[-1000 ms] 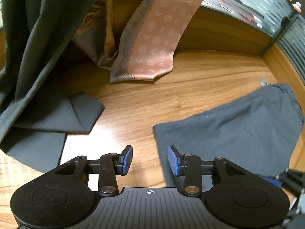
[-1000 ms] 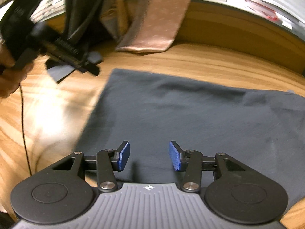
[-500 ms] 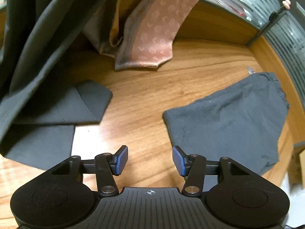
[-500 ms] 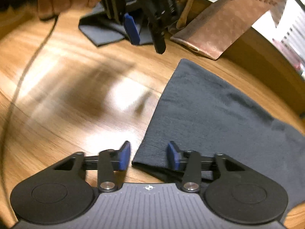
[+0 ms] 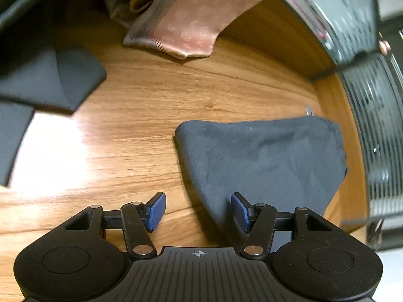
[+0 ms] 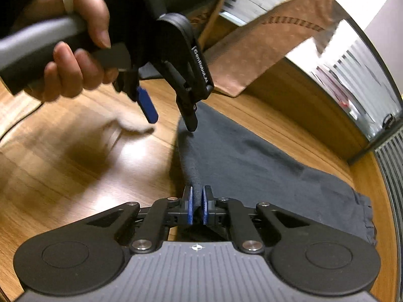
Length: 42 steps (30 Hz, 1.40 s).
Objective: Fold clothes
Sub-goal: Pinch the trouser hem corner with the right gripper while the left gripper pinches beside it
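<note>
Grey garment (image 6: 252, 166): soft, limp, probably light. Right hand-held gripper (image 6: 197, 207) pinches its near corner; left hand-held gripper (image 5: 199, 210) gapes empty over the far corner.

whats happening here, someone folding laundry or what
A person is folding a dark grey garment on a wooden table with two handheld grippers. The right gripper is shut on the garment's near edge. The left gripper, held in a hand, hangs open over the far corner.
</note>
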### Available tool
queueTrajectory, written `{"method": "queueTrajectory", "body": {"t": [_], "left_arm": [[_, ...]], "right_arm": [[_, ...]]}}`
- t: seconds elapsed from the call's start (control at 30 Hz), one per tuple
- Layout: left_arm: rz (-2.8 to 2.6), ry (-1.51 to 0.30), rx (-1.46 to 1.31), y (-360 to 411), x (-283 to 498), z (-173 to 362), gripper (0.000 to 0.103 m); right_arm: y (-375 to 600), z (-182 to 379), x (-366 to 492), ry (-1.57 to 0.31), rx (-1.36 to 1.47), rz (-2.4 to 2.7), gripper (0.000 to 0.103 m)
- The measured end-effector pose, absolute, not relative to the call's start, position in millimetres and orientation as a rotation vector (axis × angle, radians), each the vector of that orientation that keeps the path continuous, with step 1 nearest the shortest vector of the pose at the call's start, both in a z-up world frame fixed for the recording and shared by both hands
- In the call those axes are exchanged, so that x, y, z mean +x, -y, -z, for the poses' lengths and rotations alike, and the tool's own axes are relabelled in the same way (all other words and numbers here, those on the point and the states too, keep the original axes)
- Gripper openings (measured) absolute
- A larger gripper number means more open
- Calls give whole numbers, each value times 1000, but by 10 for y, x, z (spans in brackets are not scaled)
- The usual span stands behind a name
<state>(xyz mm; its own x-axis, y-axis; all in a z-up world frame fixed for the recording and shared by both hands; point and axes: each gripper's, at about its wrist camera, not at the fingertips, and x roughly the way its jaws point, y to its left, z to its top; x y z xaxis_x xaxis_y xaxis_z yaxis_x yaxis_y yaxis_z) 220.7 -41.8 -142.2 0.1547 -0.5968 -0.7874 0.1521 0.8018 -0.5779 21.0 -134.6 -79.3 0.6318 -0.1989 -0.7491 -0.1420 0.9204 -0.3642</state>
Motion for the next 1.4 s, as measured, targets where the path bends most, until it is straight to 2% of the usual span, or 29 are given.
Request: {"method": "queueTrajectory", "body": {"t": [0.17,0.23,0.3,0.33,0.43,0.47,0.53,0.67,0.73,0.83,1.0,1.03,1.07,1.13,1.4], "left_arm": [[546,-1294,-398,557,2357,1437,58],[552,-1283,-372,604,2420,1423,44],[558,-1272,-346,652,2482,1410,35],[561,-1266,-333,676,2513,1403,24],[562,-1262,-304,701,2547,1396,22],[557,-1264,-309,691,2545,1400,22],[546,-1270,-321,669,2543,1411,22],[535,-1286,-333,659,2560,1426,23],[524,-1301,-332,666,2581,1437,26],[506,-1310,-340,681,2610,1442,27],[480,-1325,-377,676,2660,1459,27],[477,-1326,-384,668,2660,1460,27],[473,-1326,-391,661,2660,1461,27],[493,-1309,-363,661,2618,1419,17],[545,-1292,-329,502,2286,1042,13]], "right_arm": [[1482,776,216,-902,-349,40,8],[1501,775,219,-907,-325,29,9],[1498,800,227,-914,-309,16,9],[1494,825,231,-918,-302,8,11],[1472,902,233,-928,-285,-15,16],[1456,927,235,-928,-283,-21,26],[1422,979,243,-929,-281,-34,37],[1345,1081,280,-935,-295,-66,44],[1287,1136,288,-939,-310,-90,45],[1196,1229,299,-947,-355,-124,42],[1169,1311,319,-955,-389,-104,20],[1177,1293,309,-950,-390,-98,12],[1184,1274,298,-946,-392,-92,9],[1212,1184,264,-932,-374,-81,7],[1533,636,-27,-893,-112,-61,6]]}}
